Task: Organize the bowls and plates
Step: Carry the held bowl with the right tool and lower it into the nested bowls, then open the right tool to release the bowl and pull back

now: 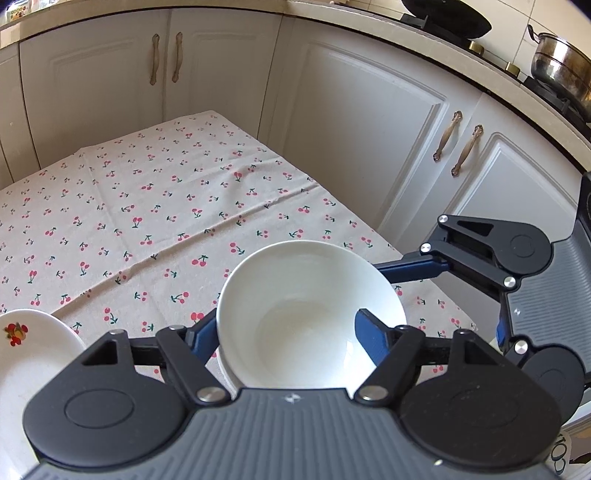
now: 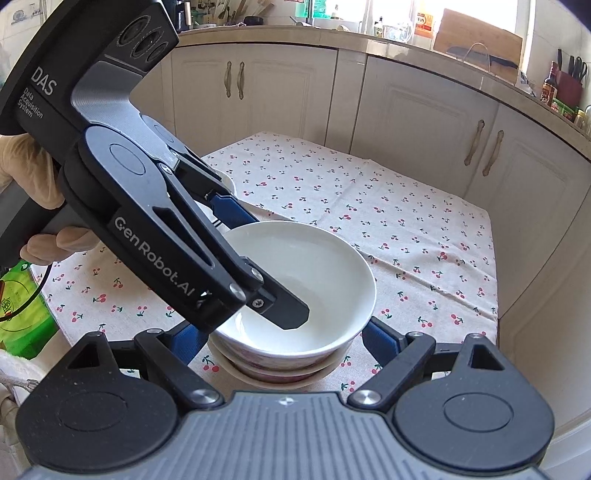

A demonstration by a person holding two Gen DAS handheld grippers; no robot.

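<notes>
A plain white bowl (image 1: pixel 310 314) (image 2: pixel 295 266) sits on top of a pink-patterned bowl (image 2: pixel 280 363) and a wider dish (image 2: pixel 295 382) on the cherry-print tablecloth (image 1: pixel 147 221). My left gripper (image 1: pixel 288 317) (image 2: pixel 258 258) straddles the white bowl's wall, with one finger inside the bowl and the other outside it. Its jaws stand apart and do not press on the wall. My right gripper (image 2: pixel 284 328) (image 1: pixel 439 295) holds the stack from both sides, a blue finger against each flank. A white plate with a fruit motif (image 1: pixel 29 350) lies to the left.
White cabinet doors (image 1: pixel 351 129) close in the table at the back and right. A wok (image 1: pixel 447 18) and a steel pot (image 1: pixel 561 66) stand on the stove above. A gloved hand (image 2: pixel 22 177) holds the left gripper. A green package (image 2: pixel 22 314) lies off the table's left edge.
</notes>
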